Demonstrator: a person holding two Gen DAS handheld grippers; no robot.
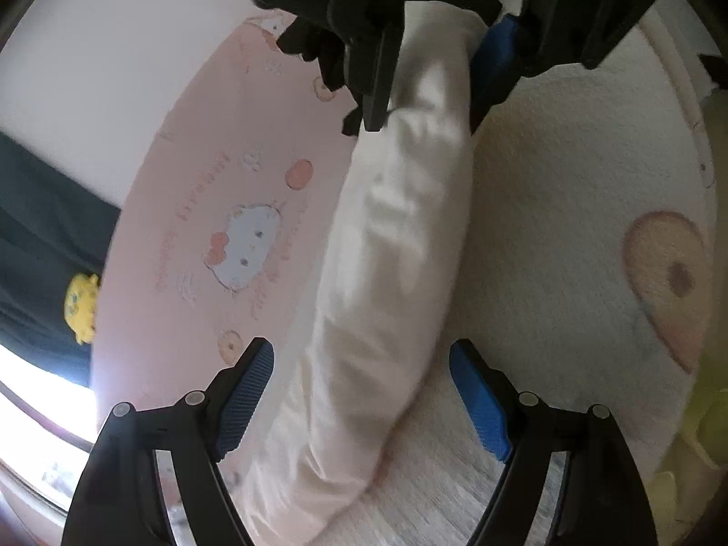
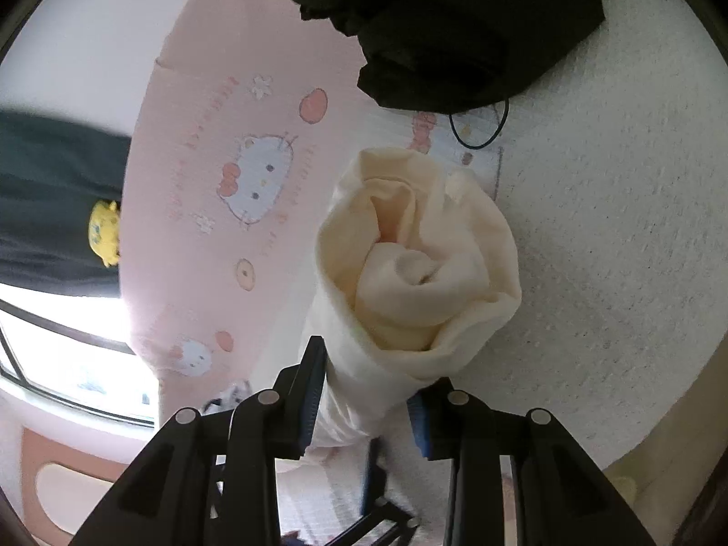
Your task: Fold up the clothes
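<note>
A cream garment [image 1: 386, 245] lies rolled into a long bundle on the bed, across the seam between a pink cartoon-cat sheet [image 1: 204, 173] and a white fleecy blanket [image 1: 555, 236]. My left gripper [image 1: 361, 393] stands open astride the near end of the roll, and both blue pads [image 1: 248, 391] are clear of the cloth. At the far end, my right gripper [image 1: 432, 95] is shut on the roll. In the right wrist view the roll's open end [image 2: 418, 264] bulges out beyond the right gripper [image 2: 367, 405], whose pads pinch the cloth.
A black garment [image 2: 455, 22] lies heaped on the blanket beyond the roll, with a black elastic loop [image 2: 477, 123] beside it. A dark green cloth with a yellow figure [image 2: 104, 232] hangs at the left. A bright window [image 2: 68, 364] is lower left. Pale yellow fabric [image 1: 710, 432] lies at the right edge.
</note>
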